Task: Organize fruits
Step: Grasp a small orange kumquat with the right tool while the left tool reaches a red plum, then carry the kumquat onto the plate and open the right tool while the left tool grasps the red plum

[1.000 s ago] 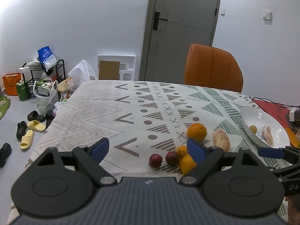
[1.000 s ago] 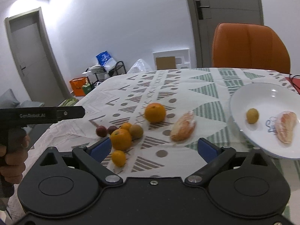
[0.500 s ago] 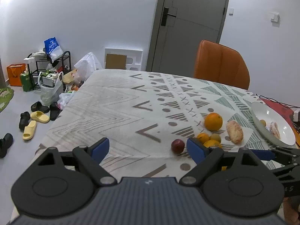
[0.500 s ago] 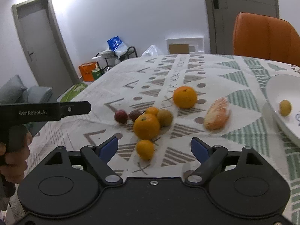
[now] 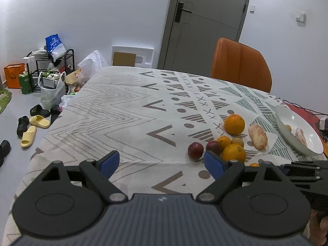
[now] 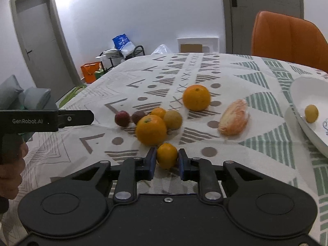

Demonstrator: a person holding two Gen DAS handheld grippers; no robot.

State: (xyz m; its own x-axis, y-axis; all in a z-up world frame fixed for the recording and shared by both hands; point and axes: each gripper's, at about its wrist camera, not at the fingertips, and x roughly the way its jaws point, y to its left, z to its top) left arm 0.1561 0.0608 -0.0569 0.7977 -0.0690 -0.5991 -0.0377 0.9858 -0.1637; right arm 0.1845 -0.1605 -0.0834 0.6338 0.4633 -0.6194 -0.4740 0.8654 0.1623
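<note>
Only legible text: "GenRobot.AI", white print on the black side of the left gripper [image 6: 51, 120], seen from the right wrist view.

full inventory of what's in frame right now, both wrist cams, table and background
large oranges: 2, orange, on the tablecloth, one far, one in the cluster
small oranges: 2, orange, one between the right claw's fingers, one behind the near large orange
dark red fruits: 2, left edge of cluster
round fruit: 1, tan-green, in cluster
peeled citrus segment: 1, pale orange, right of cluster
plate: 1, white, table's right side, holds a small yellow fruit and another segment
tablecloth: 1, white, patterned
chair: 1, orange, behind table
doors: 2, grey
slippers: yellow, floor
left claw: open, empty
right claw: shut on small orange
</note>
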